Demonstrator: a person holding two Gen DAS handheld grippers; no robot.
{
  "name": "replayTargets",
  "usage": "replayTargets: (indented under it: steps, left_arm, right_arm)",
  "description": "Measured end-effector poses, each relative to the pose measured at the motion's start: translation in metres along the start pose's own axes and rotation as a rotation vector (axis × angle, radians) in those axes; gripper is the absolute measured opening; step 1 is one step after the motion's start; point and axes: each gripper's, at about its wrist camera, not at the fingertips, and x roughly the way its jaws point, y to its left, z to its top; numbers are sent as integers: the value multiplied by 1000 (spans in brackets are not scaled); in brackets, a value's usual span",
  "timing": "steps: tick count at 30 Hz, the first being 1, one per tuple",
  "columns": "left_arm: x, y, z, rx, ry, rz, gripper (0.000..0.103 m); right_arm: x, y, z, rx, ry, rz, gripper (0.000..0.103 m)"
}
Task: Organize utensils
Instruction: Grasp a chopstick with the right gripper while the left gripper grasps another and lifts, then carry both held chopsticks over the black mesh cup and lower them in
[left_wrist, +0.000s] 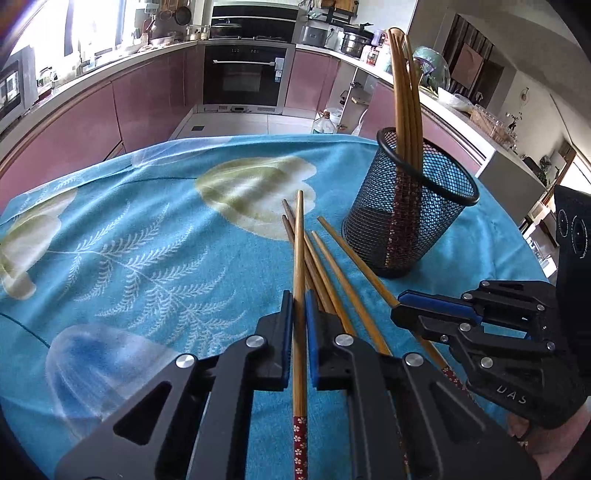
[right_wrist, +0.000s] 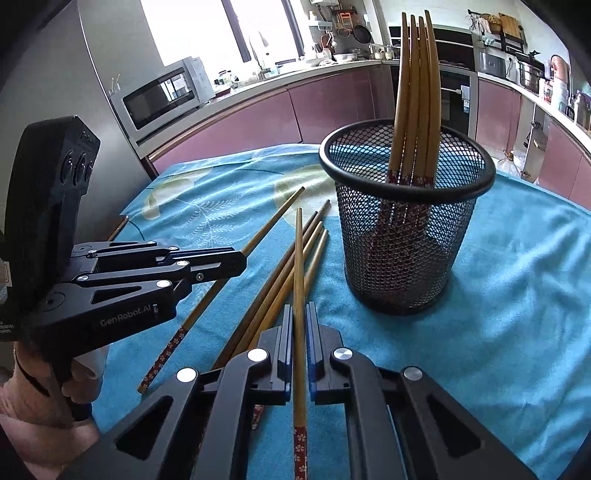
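Bamboo chopsticks: light, stiff, smooth, prone to roll; best pinched mid-shaft. Left gripper fingers closed on one chopstick; right gripper fingers closed on another. Loose chopsticks lie on the bench cloth beside the mesh holder.

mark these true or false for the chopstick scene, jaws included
1. Each gripper's jaws are shut on one chopstick. True: left gripper and right gripper each clamp one.
2. The mesh cup is empty. False: four chopsticks stand in it.
3. The mesh cup lies on its side. False: it stands upright.
4. Loose chopsticks lie on the blue cloth. True.
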Motion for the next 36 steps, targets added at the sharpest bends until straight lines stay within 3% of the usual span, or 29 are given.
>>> replayTargets:
  steps: [11, 19, 27, 36]
  left_arm:
    - [-55, 2, 6, -24, -89, -104, 8]
    - [-97, 1, 14, -33, -173, -197, 8]
    - [-131, -5, 33, -31, -269, -244, 8]
    - [-140, -22, 68, -3, -333, -258, 8]
  right_arm:
    - [-43, -6, 5, 16, -95, 79, 6]
    - [-75, -11, 12, 25, -191, 85, 6]
    - [-101, -17, 23, 13, -281, 85, 6]
    - [-125, -19, 48, -31, -360, 63, 6]
